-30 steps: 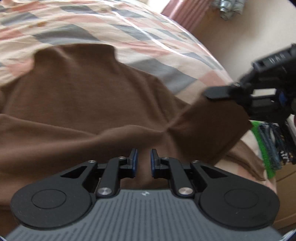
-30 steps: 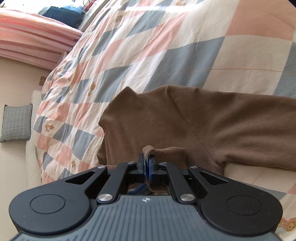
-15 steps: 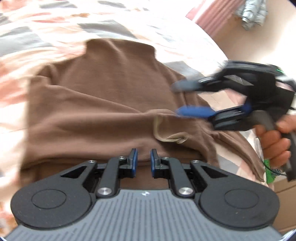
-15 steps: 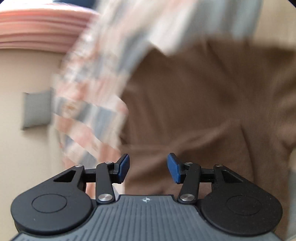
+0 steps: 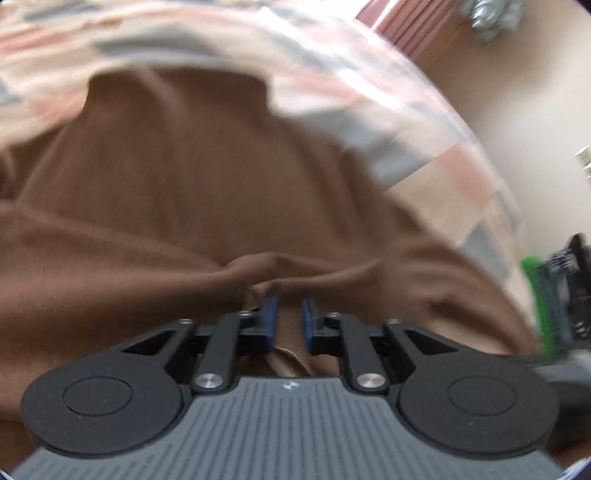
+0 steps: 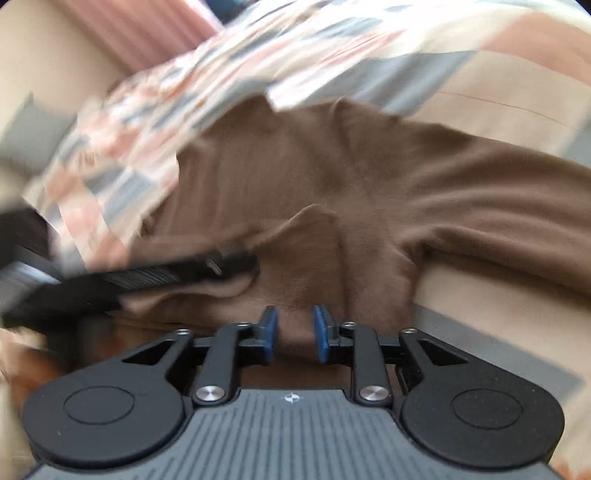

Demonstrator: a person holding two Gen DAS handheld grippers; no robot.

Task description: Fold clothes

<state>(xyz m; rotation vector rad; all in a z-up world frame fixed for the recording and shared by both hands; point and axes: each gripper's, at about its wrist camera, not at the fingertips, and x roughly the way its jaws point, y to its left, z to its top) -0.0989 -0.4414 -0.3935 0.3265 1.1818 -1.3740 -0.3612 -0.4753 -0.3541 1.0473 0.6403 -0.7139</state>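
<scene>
Both views are pretty smeared with motion blur, so take the fine detail loosely.

Left gripper (image 5: 289,315): the blue pads sit a narrow gap apart, not clenched. A raised ridge of the brown sweater (image 5: 207,184) bunches up right at the fingertips, and a pale strip, maybe a label or inner hem, pokes out beside the left pad. Whether cloth is actually pinched between the pads I can't tell; fabric shows through the gap, but it could just be lying underneath.

Right gripper (image 6: 294,328): a bit wider apart than the left, released, nothing between the pads. It hangs just over a folded-over flap of the sweater (image 6: 369,206) near its lower edge. You can see the left gripper (image 6: 255,263) from this side too, as a black blurry bar coming in from the left, its tip pressed against a fold of the cloth.

The sweater is spread on a bed with a checked quilt (image 5: 369,96) in pink, grey and cream, collar pointing away from the left camera, one sleeve trailing off to the right edge of the bed in the right wrist view.

Hard to make out: something green and dark (image 5: 543,295) at the right edge of the left wrist view, cut off and blurred. Pink curtain (image 6: 147,33) in the top corner.
</scene>
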